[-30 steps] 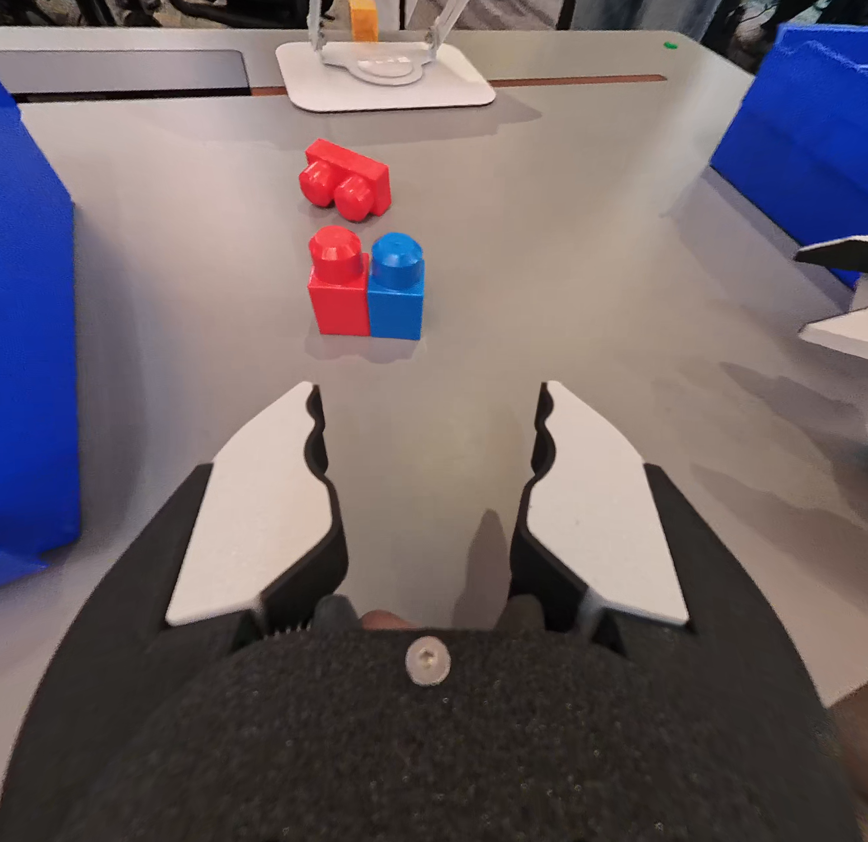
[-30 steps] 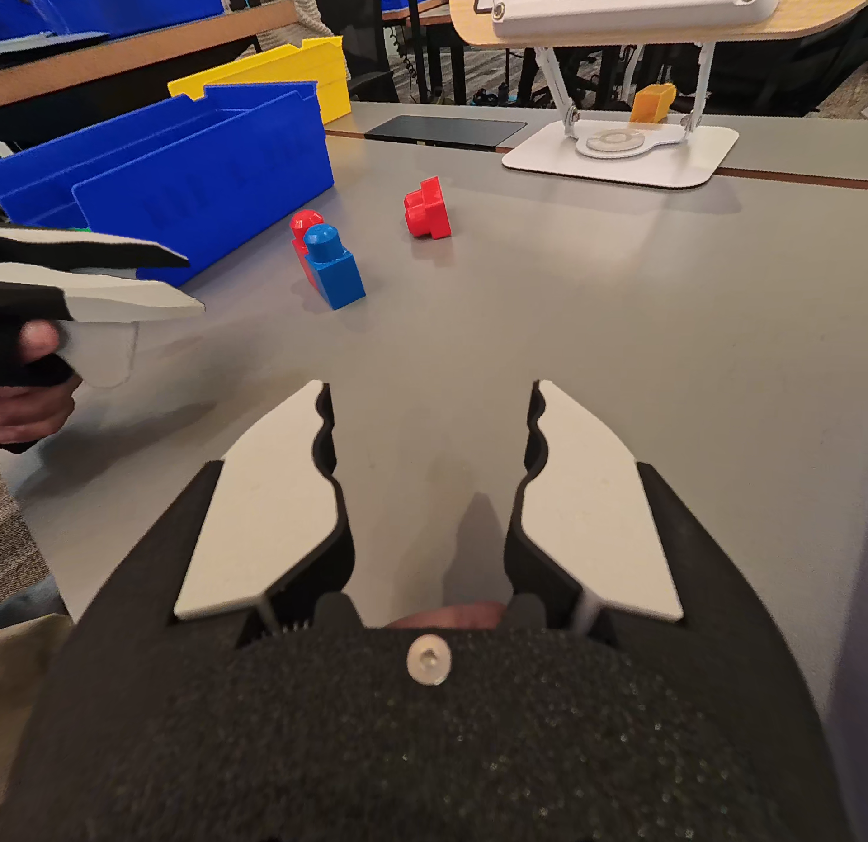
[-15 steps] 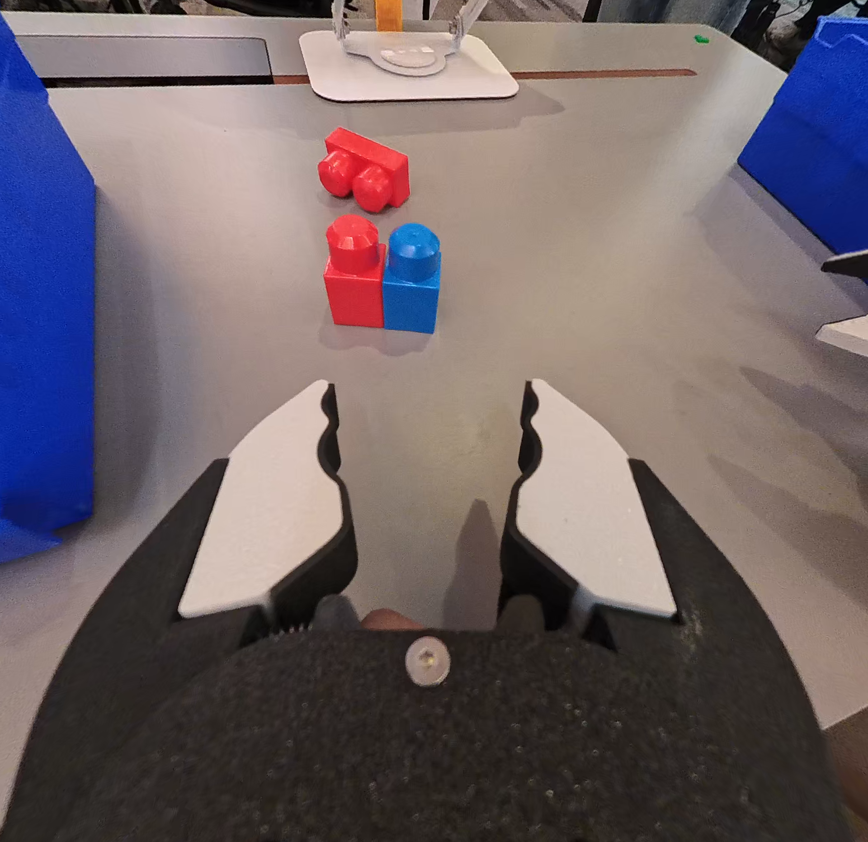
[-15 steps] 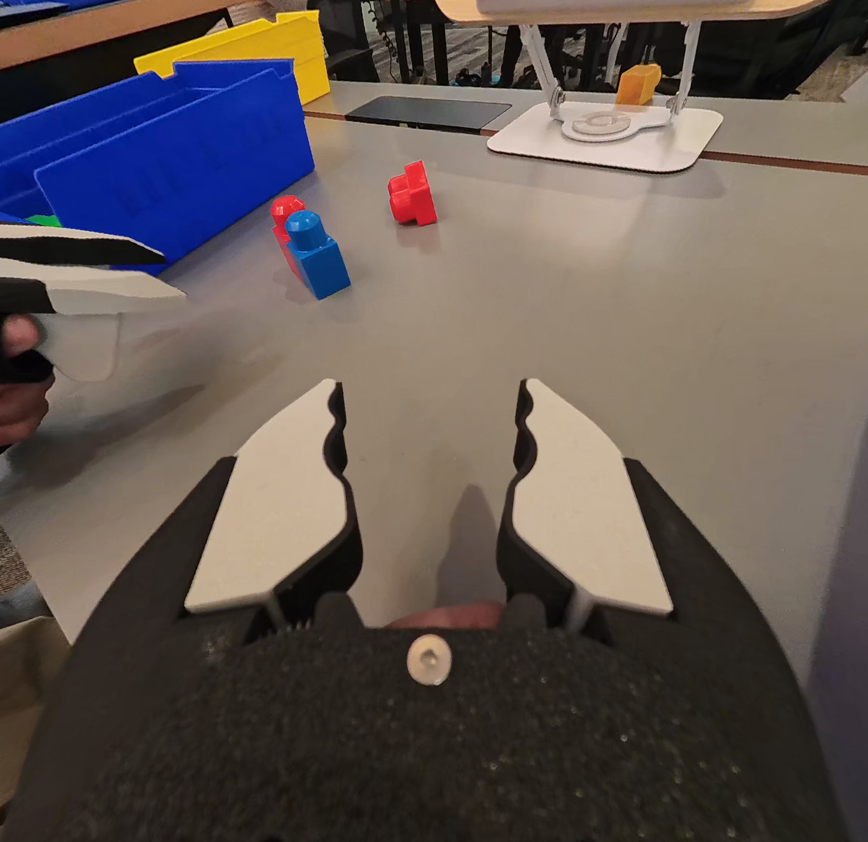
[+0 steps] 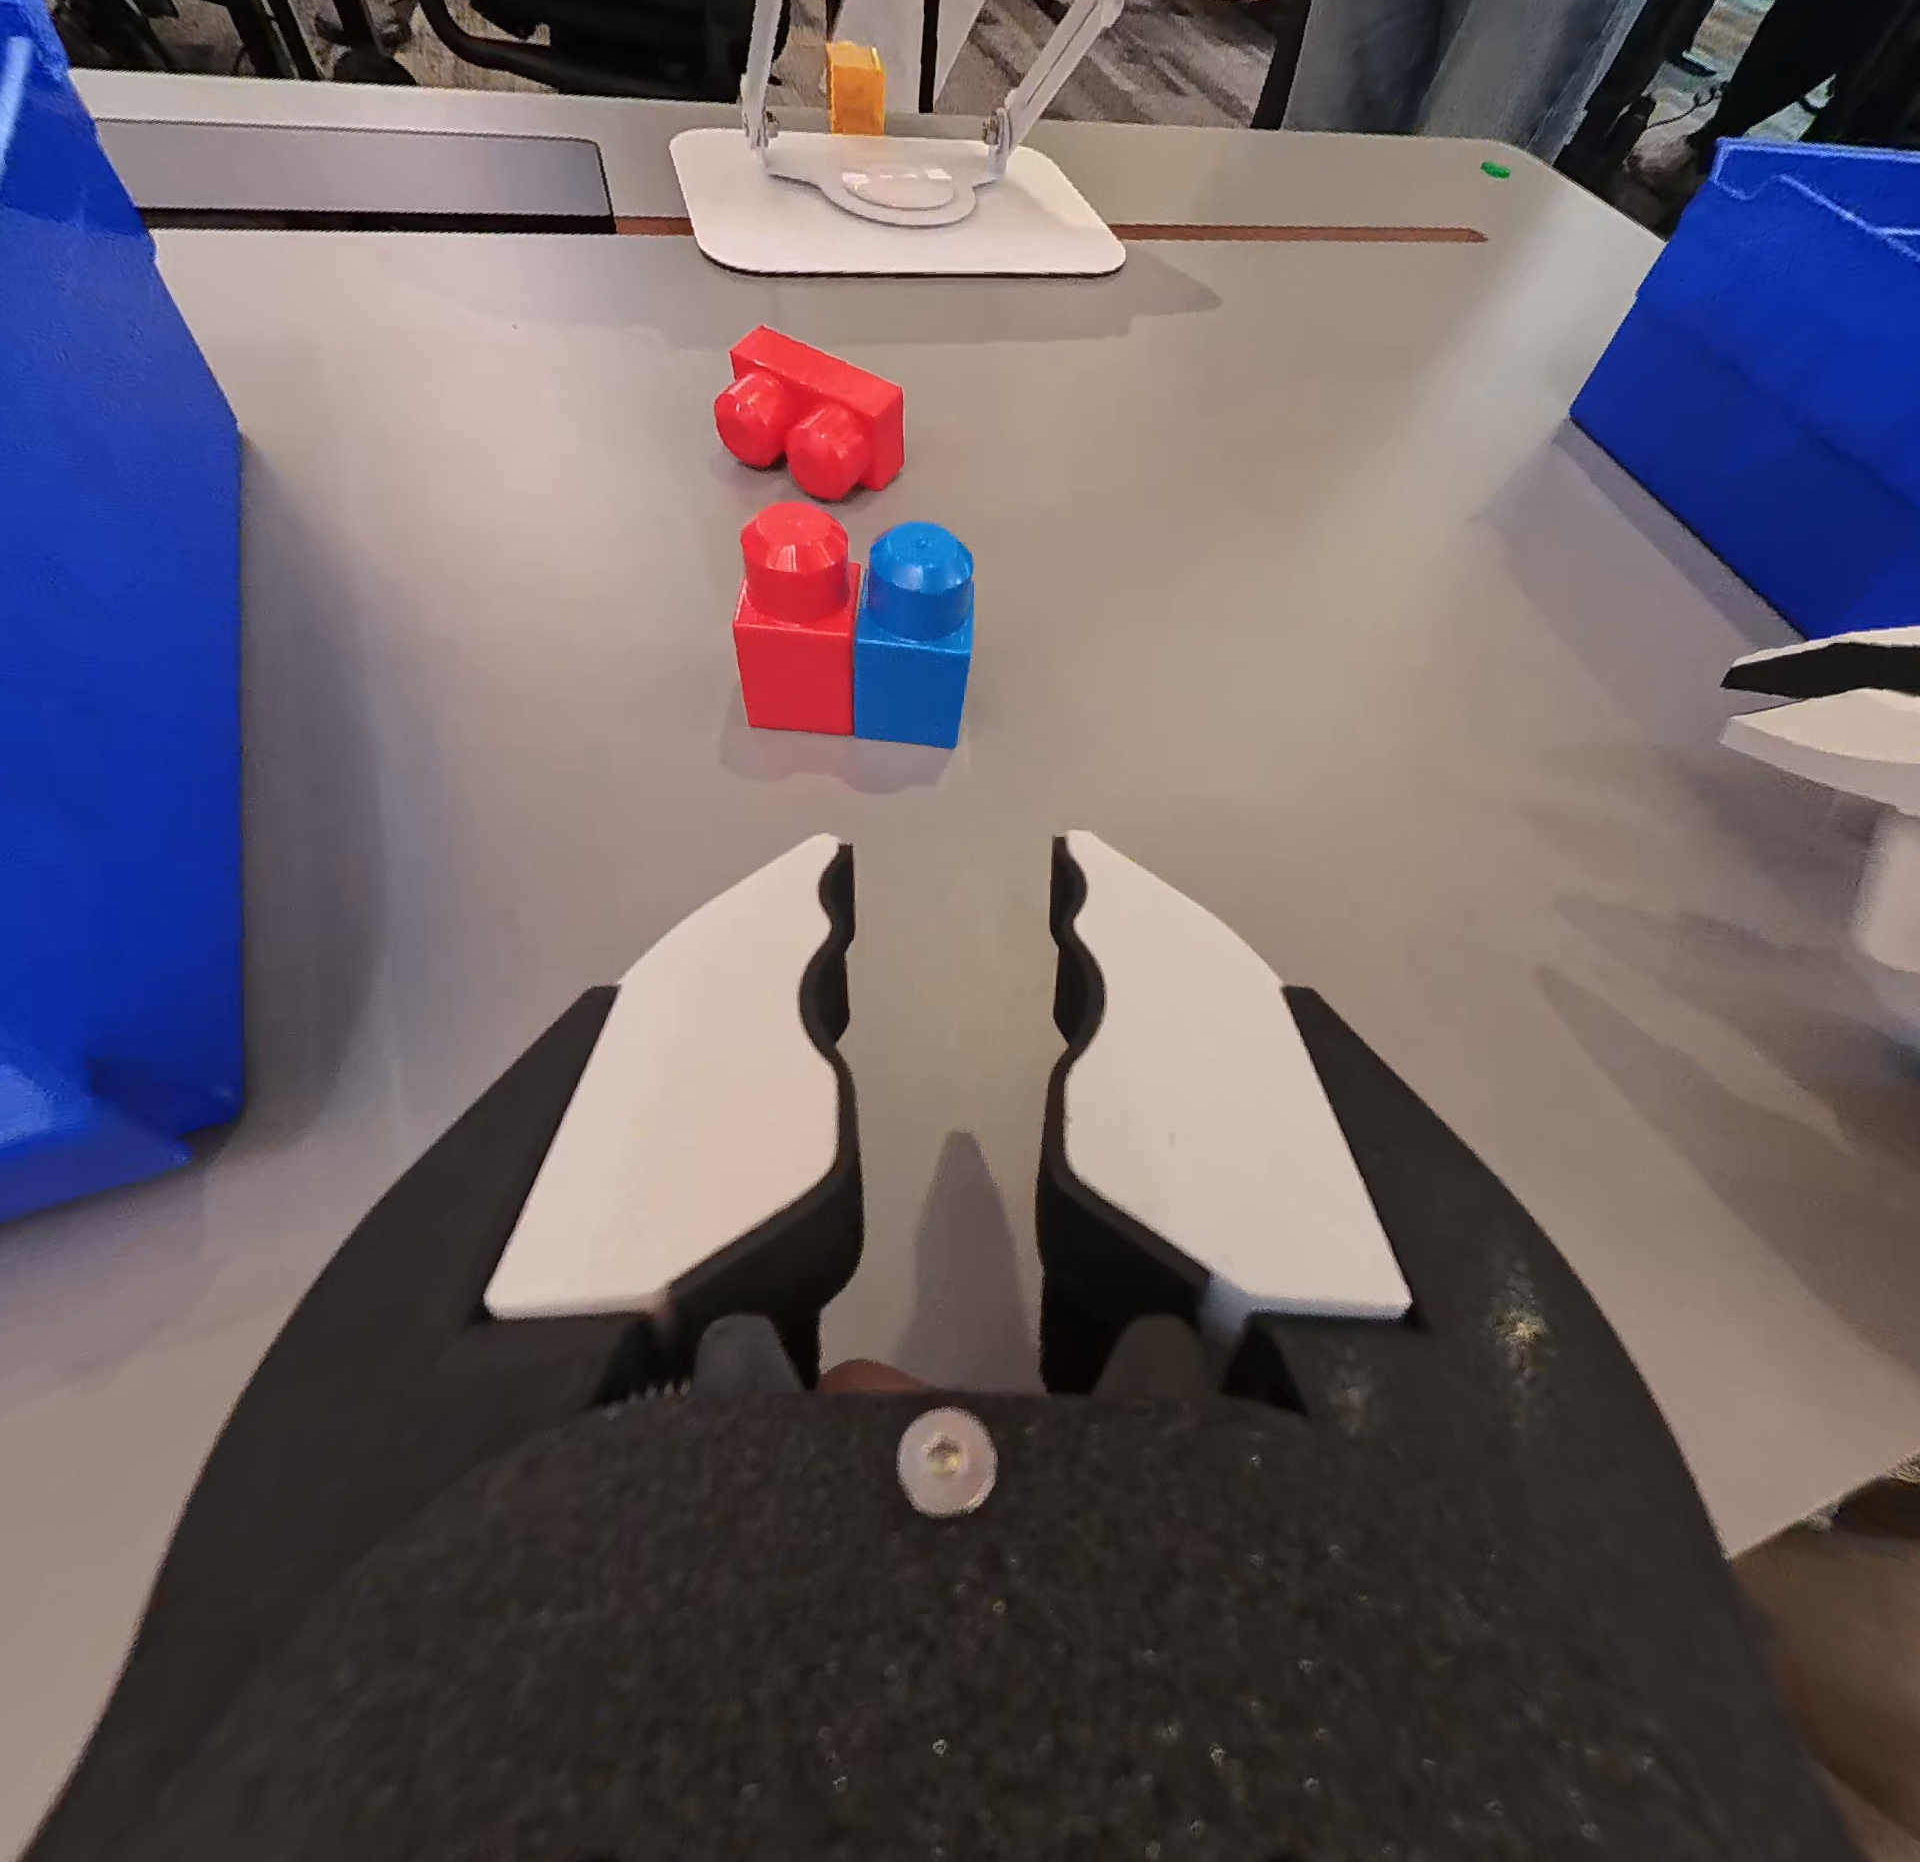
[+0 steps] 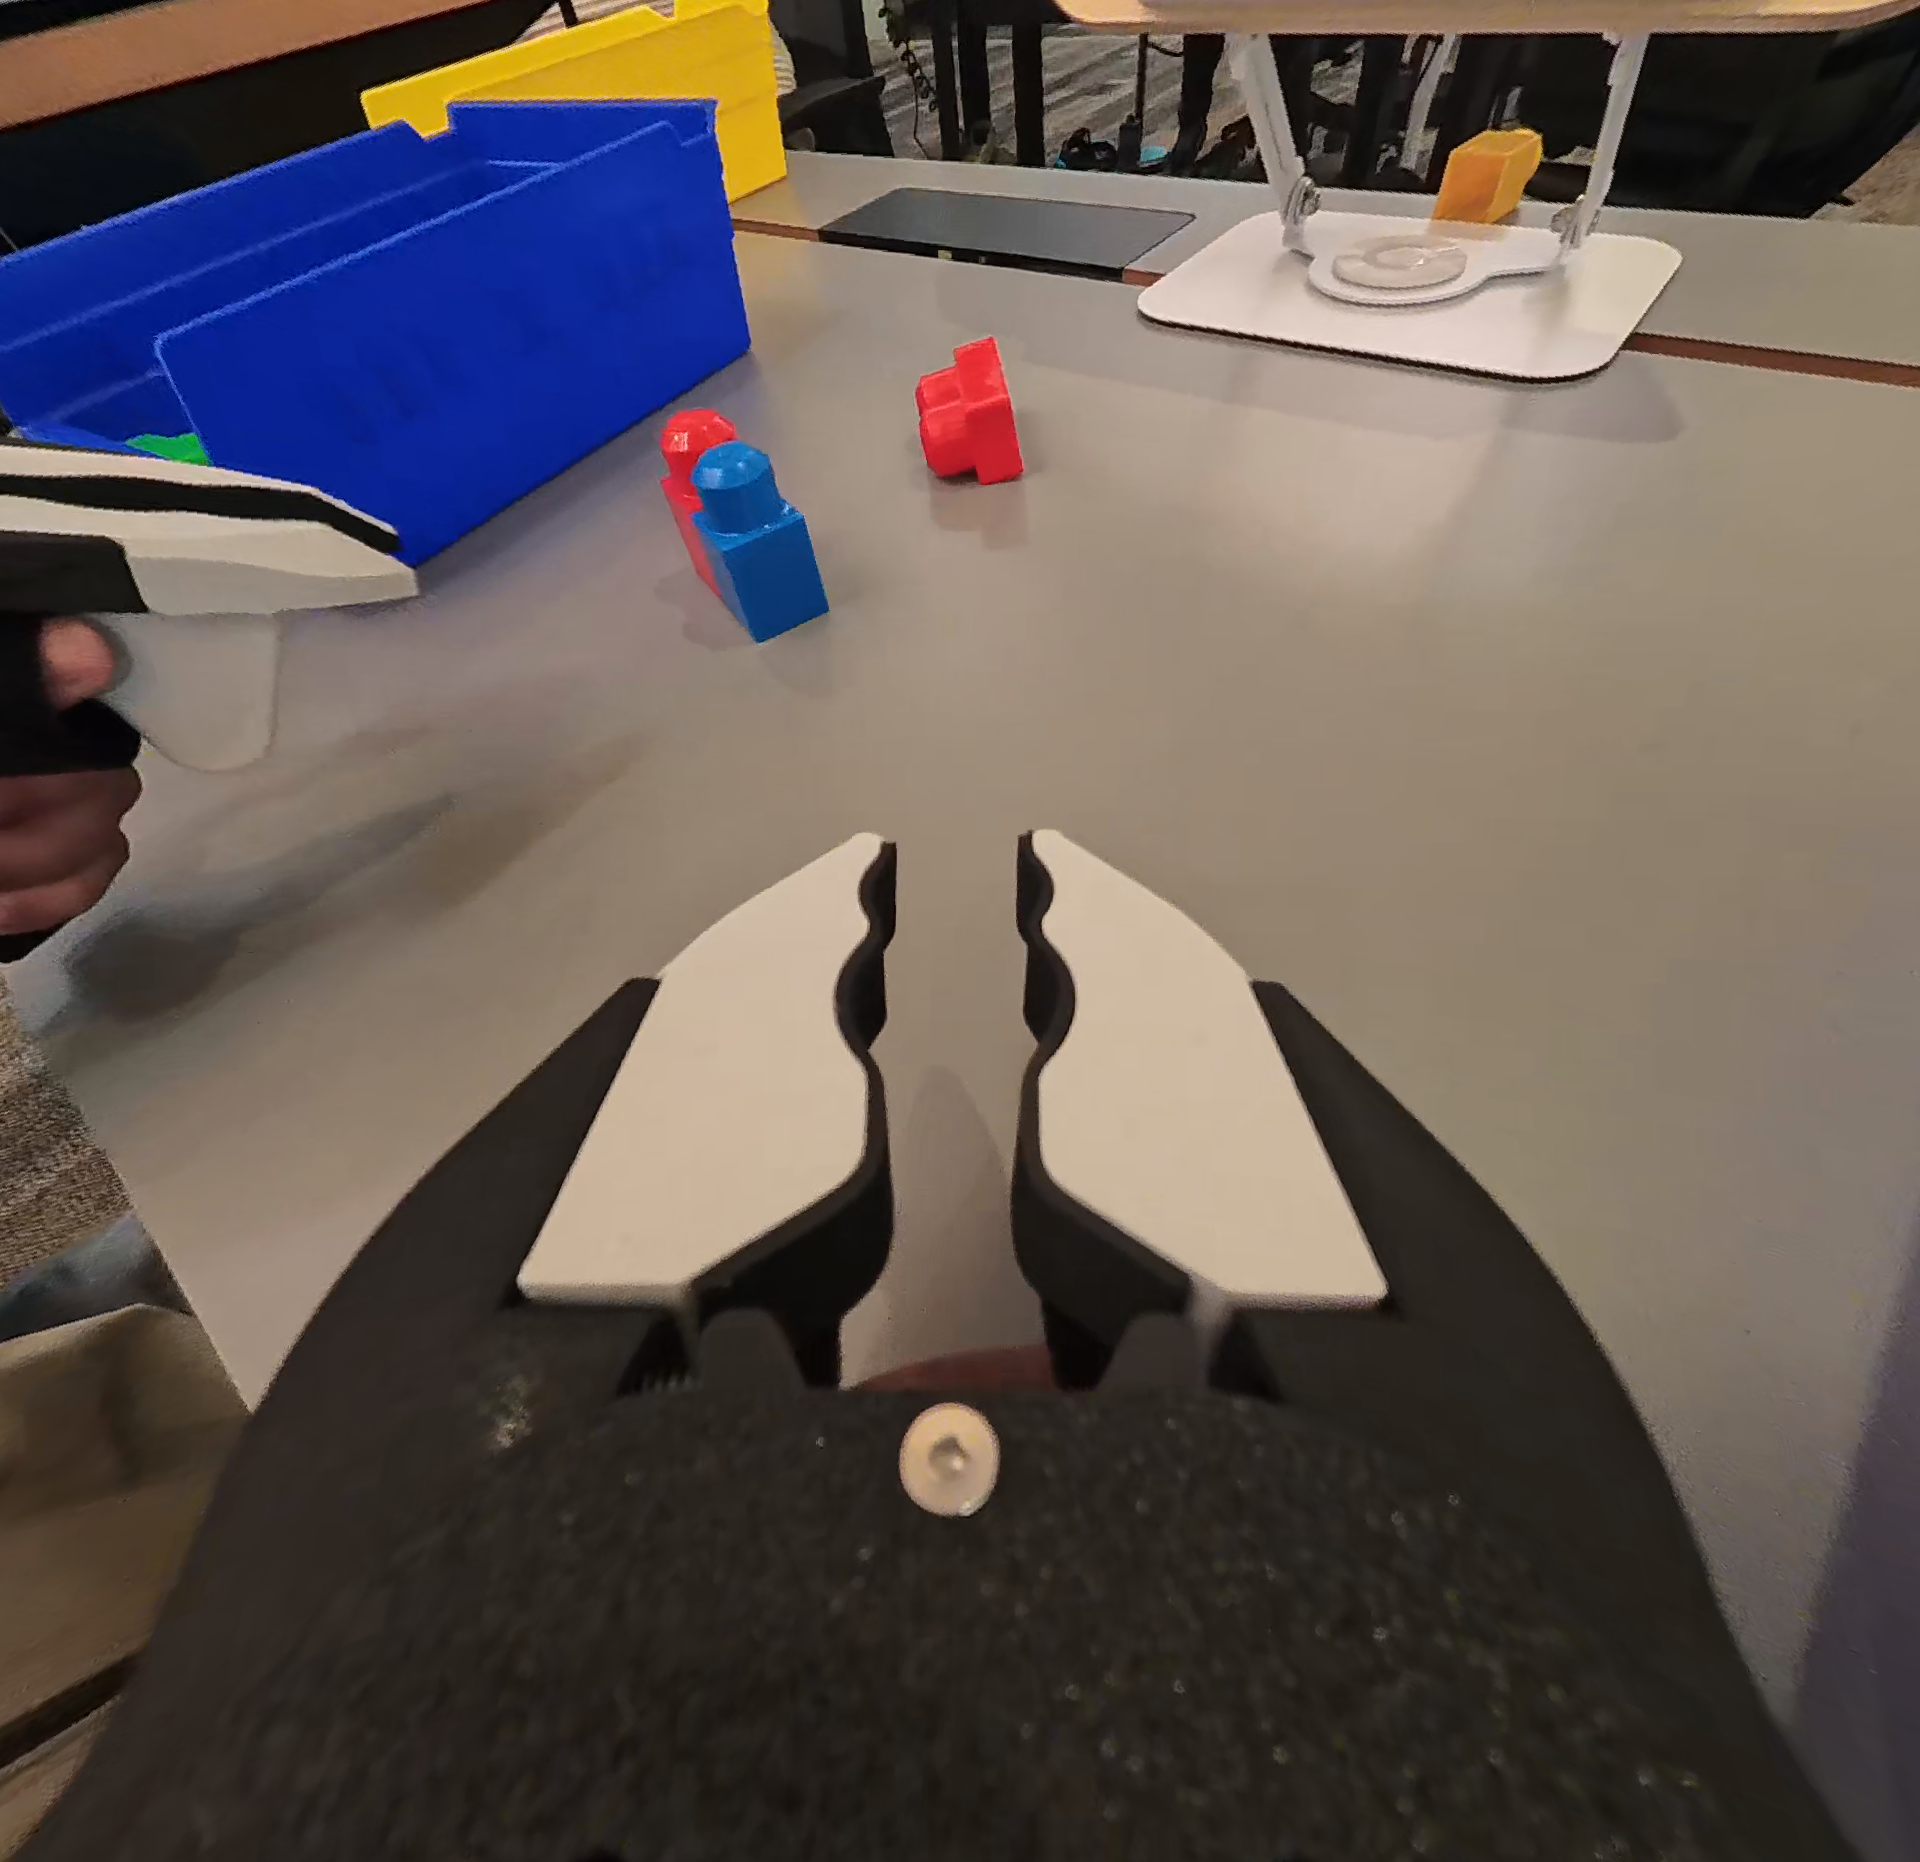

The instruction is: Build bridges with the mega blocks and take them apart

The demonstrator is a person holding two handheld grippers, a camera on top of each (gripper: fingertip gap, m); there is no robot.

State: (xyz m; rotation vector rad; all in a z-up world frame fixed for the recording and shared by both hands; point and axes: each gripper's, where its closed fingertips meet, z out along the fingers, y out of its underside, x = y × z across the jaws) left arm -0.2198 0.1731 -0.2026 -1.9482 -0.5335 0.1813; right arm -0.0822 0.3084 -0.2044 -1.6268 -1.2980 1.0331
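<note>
A red one-stud block and a blue one-stud block stand upright and touching on the grey table. A red two-stud block lies on its side just behind them. My left gripper is empty, its jaws narrowly apart, a short way in front of the pair. My right gripper is empty with a smaller gap, farther off to the right of the blocks. The right wrist view shows the blue block, the red one-stud block behind it, the red two-stud block and the left gripper.
A blue bin stands on the left, holding a green piece. Another blue bin stands on the right. A white stand base and an orange block are at the back. A yellow bin is beyond the left bin.
Both grippers' jaws have narrowed, the right more than the left. The blocks have not moved.
</note>
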